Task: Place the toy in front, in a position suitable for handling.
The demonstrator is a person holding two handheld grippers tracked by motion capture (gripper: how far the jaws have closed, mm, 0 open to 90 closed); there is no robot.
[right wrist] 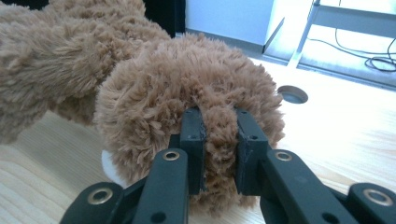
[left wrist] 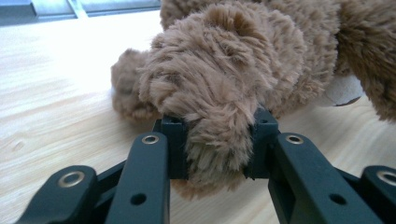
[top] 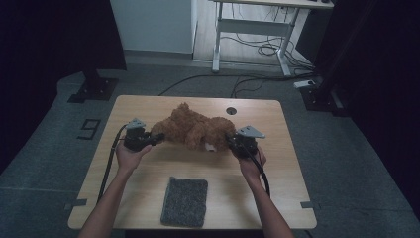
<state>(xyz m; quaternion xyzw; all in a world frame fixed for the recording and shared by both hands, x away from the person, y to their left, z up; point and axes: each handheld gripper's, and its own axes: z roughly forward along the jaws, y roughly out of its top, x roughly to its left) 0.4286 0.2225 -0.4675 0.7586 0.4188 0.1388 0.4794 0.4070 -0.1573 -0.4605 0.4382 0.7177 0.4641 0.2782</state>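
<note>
A brown plush teddy bear (top: 194, 128) lies across the middle of the wooden table (top: 148, 106). My left gripper (top: 154, 139) is shut on a furry limb at the bear's left end; in the left gripper view that limb (left wrist: 217, 140) is pinched between the two black jaws. My right gripper (top: 231, 141) is shut on the bear's right end, where a tuft of fur (right wrist: 219, 140) is squeezed between its jaws. A white tag (top: 210, 147) peeks out under the bear. Both hands hold the grippers low, close to the tabletop.
A grey rectangular cloth pad (top: 184, 201) lies near the table's front edge, between the forearms. A round cable hole (top: 231, 110) sits at the table's back. Beyond the table stand a white desk frame (top: 257, 29), floor cables and black stands.
</note>
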